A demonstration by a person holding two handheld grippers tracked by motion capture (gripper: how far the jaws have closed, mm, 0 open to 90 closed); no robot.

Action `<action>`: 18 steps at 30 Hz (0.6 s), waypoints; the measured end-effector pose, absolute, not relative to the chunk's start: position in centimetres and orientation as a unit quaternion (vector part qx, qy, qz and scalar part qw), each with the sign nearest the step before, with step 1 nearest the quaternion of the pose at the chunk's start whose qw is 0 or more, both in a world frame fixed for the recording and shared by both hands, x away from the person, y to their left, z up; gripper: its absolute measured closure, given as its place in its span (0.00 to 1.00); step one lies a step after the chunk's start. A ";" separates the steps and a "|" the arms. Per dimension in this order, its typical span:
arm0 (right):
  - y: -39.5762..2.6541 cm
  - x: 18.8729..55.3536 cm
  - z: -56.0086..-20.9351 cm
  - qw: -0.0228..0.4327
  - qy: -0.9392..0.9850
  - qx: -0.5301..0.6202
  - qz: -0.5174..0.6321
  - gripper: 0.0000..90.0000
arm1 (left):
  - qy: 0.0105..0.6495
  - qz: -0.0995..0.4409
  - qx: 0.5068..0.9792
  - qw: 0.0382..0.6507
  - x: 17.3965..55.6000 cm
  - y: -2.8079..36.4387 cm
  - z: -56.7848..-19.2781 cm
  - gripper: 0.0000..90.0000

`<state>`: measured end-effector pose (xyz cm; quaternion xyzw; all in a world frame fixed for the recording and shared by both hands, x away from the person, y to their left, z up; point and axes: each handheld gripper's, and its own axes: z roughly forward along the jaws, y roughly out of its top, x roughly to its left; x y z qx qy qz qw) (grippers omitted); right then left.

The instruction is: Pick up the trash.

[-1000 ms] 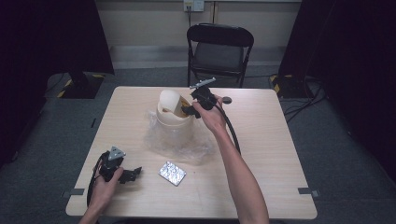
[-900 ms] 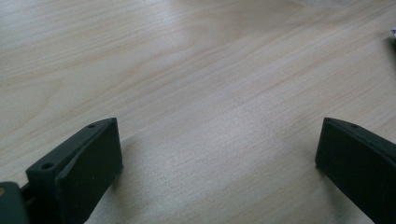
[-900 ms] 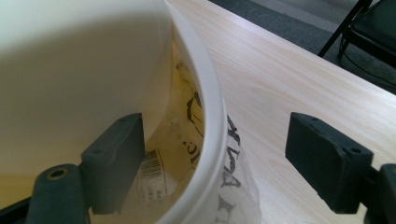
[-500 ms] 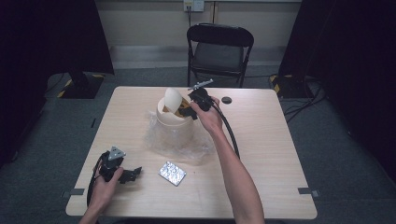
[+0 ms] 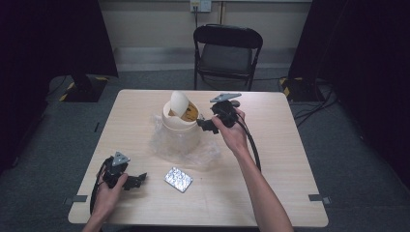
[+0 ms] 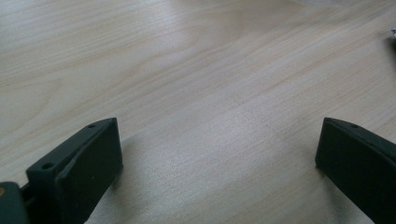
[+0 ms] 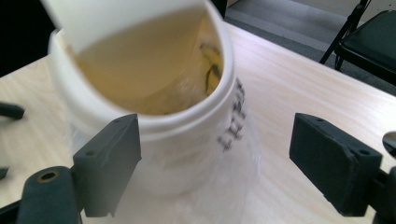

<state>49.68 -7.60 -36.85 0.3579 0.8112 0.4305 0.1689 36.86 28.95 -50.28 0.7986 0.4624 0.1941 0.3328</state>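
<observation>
A white tub [image 5: 181,133] stands mid-table on a crumpled clear plastic bag [image 5: 208,153]. Its cream lid [image 5: 178,102] leans tilted in the mouth, with a yellow lining [image 5: 191,112] showing inside. My right gripper [image 5: 204,124] hovers just right of the tub's rim, open, after its jaws have just been opening. In the right gripper view the tub [image 7: 187,140] and lid [image 7: 121,18] loom close and my right gripper [image 7: 215,158] touches neither, with the tub wall beyond the gap. My left gripper [image 5: 137,180] rests open on the table at front left, over bare wood [image 6: 217,158].
A silver blister pack [image 5: 178,179] lies on the table [image 5: 280,183] in front of the tub, right of the left gripper. A black folding chair [image 5: 227,48] stands behind the far edge. Cables trail from both grippers.
My right gripper has drawn back from the tub's mouth, to the right and nearer the person. The lid now leans steeper in the opening. The left gripper has stayed put.
</observation>
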 end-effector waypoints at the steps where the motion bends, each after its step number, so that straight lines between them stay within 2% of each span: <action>1: -7.6 49.7 -36.9 0.169 0.811 0.358 0.431 0.17 | 0.462 0.194 0.799 0.333 36.9 29.0 -50.3 0.00; 8: -8.0 45.3 -38.6 0.144 0.821 0.340 0.436 0.18 | 0.463 0.194 0.798 0.333 36.9 28.9 -50.3 0.00; 9: -8.0 43.7 -39.7 0.136 0.826 0.334 0.433 0.18 | 0.463 0.194 0.798 0.333 36.9 28.9 -50.3 0.00; 12: -7.9 42.5 -40.6 0.130 0.833 0.328 0.425 0.18 | 0.463 0.194 0.798 0.333 36.9 28.9 -50.3 0.00; 13: -7.8 41.1 -41.8 0.119 0.842 0.319 0.419 0.18 | 0.463 0.194 0.798 0.333 36.9 28.9 -50.3 0.00; 18: -7.4 39.3 -43.6 0.102 0.848 0.314 0.415 0.18 | 0.463 0.194 0.798 0.333 36.9 28.9 -50.3 0.00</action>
